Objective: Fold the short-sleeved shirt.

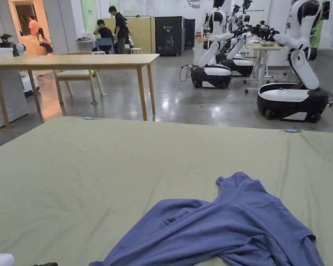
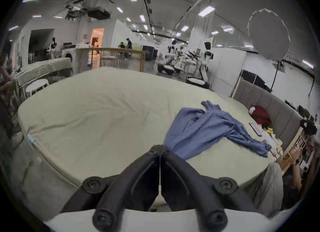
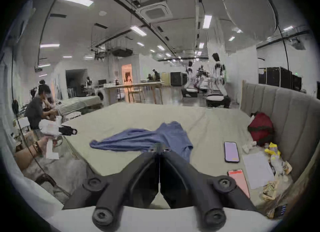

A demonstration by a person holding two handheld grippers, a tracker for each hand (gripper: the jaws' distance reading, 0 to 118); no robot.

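1. Head view: pale green bedding (image 1: 127,173) covers a wide bed that takes up the lower half of the picture. A blue short-sleeved shirt (image 1: 224,232) lies crumpled on it at the near right, one sleeve pointing away from the camera, the cloth bunched in loose folds and not yet folded. Beyond the bed stand a long wooden table (image 1: 93,60), a chair under it, and several white-and-black wheeled robots (image 1: 294,93) on a shiny grey floor. A few people are at the far wall.

2. Left gripper view: the left gripper (image 2: 160,147) hangs over the near edge of the bed, its two black jaws pressed together with nothing between them. The shirt (image 2: 207,130) lies just beyond and to the right of the jaw tips, apart from them. A red bag (image 2: 260,114) rests against the grey padded headboard (image 2: 277,107) at the right.

3. Right gripper view: the right gripper (image 3: 159,147) has its jaws closed tip to tip and empty, the tips in front of the shirt's (image 3: 147,137) near edge; I cannot tell whether they touch the cloth. Right of the shirt lie a dark phone (image 3: 231,152), a pink phone (image 3: 239,182) and a sheet of paper (image 3: 258,171). At the far left a hand (image 3: 43,142) holds the other gripper beside the bed.
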